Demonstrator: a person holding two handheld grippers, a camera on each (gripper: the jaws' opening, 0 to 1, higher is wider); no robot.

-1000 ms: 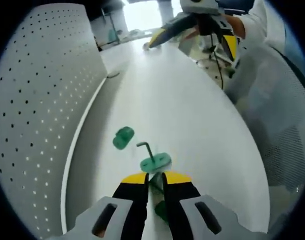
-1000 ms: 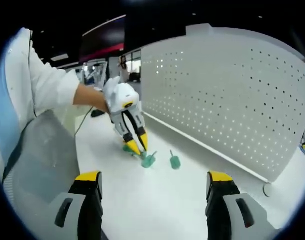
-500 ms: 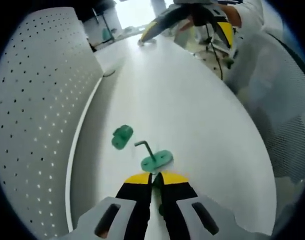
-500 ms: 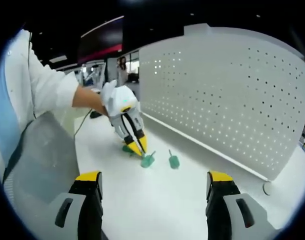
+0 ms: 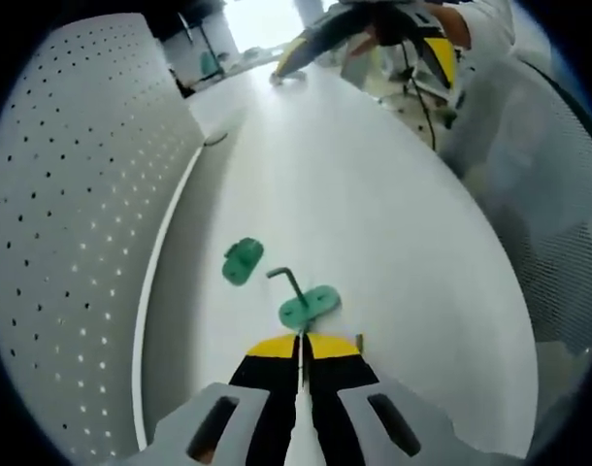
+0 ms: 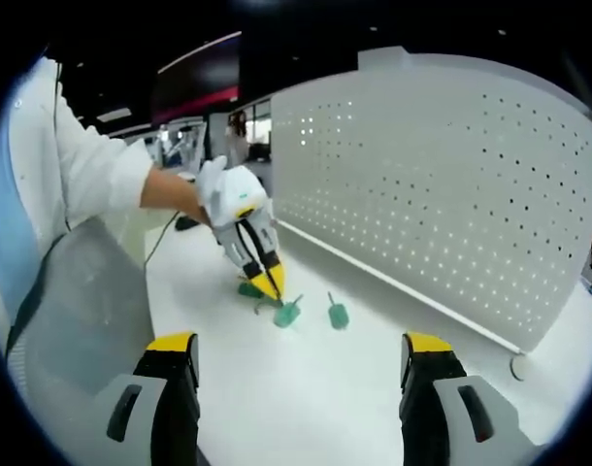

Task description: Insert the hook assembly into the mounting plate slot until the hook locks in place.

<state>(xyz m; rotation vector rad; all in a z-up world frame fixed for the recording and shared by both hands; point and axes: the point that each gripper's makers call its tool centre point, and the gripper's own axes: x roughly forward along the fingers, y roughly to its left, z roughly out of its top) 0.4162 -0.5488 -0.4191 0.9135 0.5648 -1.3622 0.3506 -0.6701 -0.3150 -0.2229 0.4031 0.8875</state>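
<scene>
The left claw [image 5: 300, 342] is pinched shut just behind the green hook piece [image 5: 307, 306] on the white bench [image 5: 374, 223]; whether it grips anything, I cannot tell. The right claw [image 6: 294, 354] hangs wide open and empty, well back. The second green piece [image 5: 243, 261] lies just beside, so lining the two up squarely looks key.

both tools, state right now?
Left tool: jaws shut together; whether they pinch anything cannot be told.
Right tool: jaws wide open, holding nothing.

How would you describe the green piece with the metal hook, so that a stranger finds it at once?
Start at the perforated panel and move onto the white table. Two green pieces lie there, just ahead of the left gripper. The hook piece is the nearer one, with a bent metal rod standing up; the plain piece has none.
</scene>
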